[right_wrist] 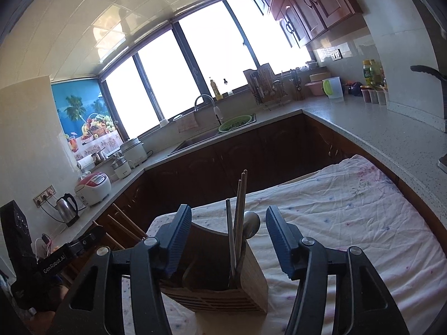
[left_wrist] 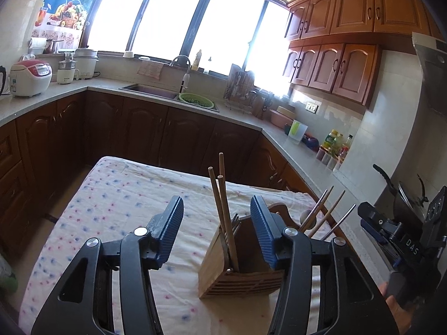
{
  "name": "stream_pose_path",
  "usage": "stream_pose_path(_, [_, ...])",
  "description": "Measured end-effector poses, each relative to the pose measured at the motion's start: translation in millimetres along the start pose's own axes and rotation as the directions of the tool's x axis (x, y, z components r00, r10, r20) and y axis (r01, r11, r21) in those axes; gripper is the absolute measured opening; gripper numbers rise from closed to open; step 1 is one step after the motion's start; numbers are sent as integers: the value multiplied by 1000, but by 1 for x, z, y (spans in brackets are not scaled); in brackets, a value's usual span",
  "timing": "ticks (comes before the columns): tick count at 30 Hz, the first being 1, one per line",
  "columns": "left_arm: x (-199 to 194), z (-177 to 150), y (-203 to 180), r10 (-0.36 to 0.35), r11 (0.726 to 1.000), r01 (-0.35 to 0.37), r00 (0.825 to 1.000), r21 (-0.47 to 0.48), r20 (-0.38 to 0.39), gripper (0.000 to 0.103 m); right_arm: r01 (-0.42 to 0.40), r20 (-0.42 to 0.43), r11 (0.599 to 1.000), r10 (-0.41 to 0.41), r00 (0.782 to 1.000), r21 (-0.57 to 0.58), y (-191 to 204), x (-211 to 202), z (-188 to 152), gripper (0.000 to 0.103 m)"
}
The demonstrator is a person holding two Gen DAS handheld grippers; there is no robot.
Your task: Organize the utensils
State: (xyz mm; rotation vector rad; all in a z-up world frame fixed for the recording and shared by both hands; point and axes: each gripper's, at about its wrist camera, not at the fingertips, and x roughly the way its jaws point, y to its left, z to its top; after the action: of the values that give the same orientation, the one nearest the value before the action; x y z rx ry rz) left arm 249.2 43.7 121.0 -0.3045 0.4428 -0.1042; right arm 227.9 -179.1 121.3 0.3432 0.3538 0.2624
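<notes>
A slatted wooden utensil holder [left_wrist: 240, 273] stands on the table's flowered cloth [left_wrist: 111, 209]. Wooden chopsticks [left_wrist: 220, 195] rise from its left compartment, between the fingers of my left gripper [left_wrist: 216, 203], which is open and touches none of them. More sticks and a metal utensil [left_wrist: 324, 212] lean out further right. In the right wrist view the same holder [right_wrist: 223, 287] sits close below my right gripper [right_wrist: 229, 210], also open. Chopsticks [right_wrist: 240, 203] and a metal spoon [right_wrist: 251, 223] stand between its fingers, untouched.
An L-shaped counter [left_wrist: 296, 145] runs behind the table, with a sink [left_wrist: 151, 89], green colander [left_wrist: 195, 102], dish rack [left_wrist: 240, 89], rice cooker [left_wrist: 30, 78], kettle [right_wrist: 67, 208] and bottles [left_wrist: 335, 145]. A pot [left_wrist: 410, 195] sits at the right.
</notes>
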Motion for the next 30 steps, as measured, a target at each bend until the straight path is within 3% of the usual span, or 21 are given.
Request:
stream_pose_path(2, [-5, -2, 1, 8, 1000, -8, 1000, 6, 6, 58, -2, 18, 1000, 2, 1000, 4, -1, -5, -1, 84])
stream_pose_path(6, [-17, -9, 3, 28, 1000, -28, 999, 6, 21, 80, -5, 33, 1000, 4, 999, 11, -2, -15, -4, 93])
stream_pose_path(8, [-23, -14, 5, 39, 999, -39, 999, 5, 25, 84, -8, 32, 1000, 7, 999, 14, -2, -20, -8, 96])
stream_pose_path(18, [-53, -43, 21, 37, 998, -38, 999, -53, -8, 89, 2, 0, 999, -2, 1000, 48, -10, -53, -43, 98])
stream_pose_path(30, [-90, -103, 43, 65, 990, -74, 994, -118, -84, 89, 6, -61, 999, -3, 998, 46, -11, -91, -96, 100])
